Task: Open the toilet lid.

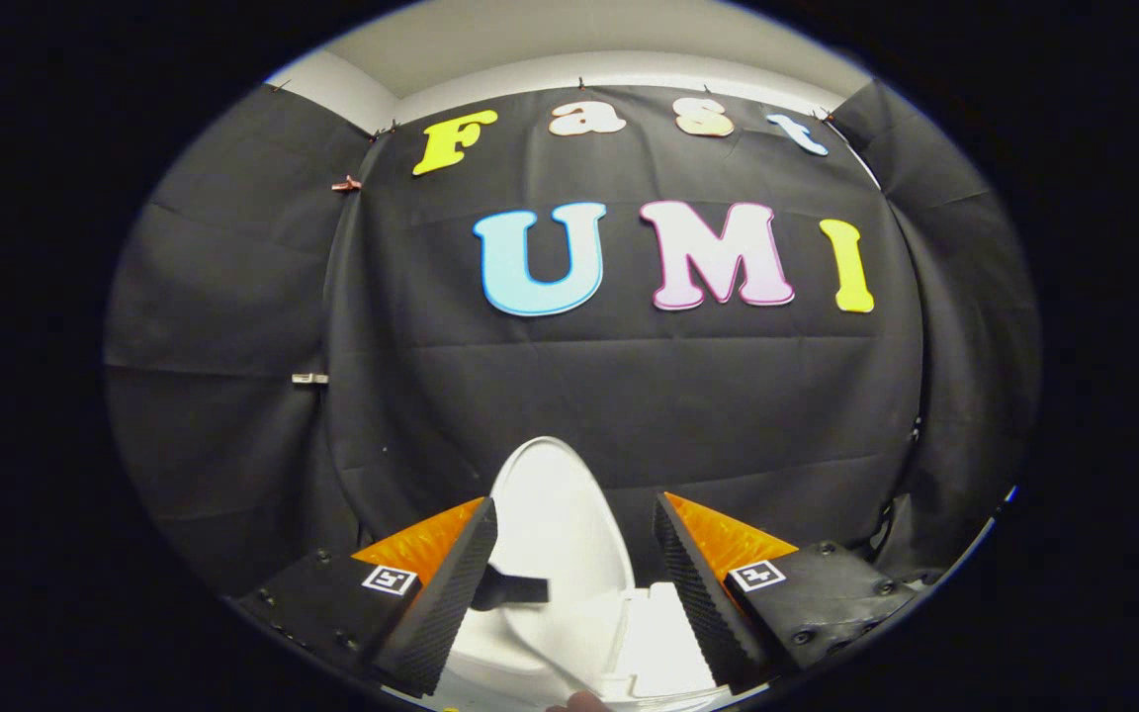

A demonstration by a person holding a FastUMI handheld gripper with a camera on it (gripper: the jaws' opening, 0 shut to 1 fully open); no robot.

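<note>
The toilet lid [558, 519] stands raised, a pale oval leaning up against the black cloth wall [629, 396] of the booth. It shows between the fingers of the gripper [574, 559] and just beyond them. The gripper is spread wide, both fingers clear of the lid and clasping nothing. Below the lid sits the white toilet [654, 643], perhaps its seat and rear part, though that low patch is hard to read.
</note>
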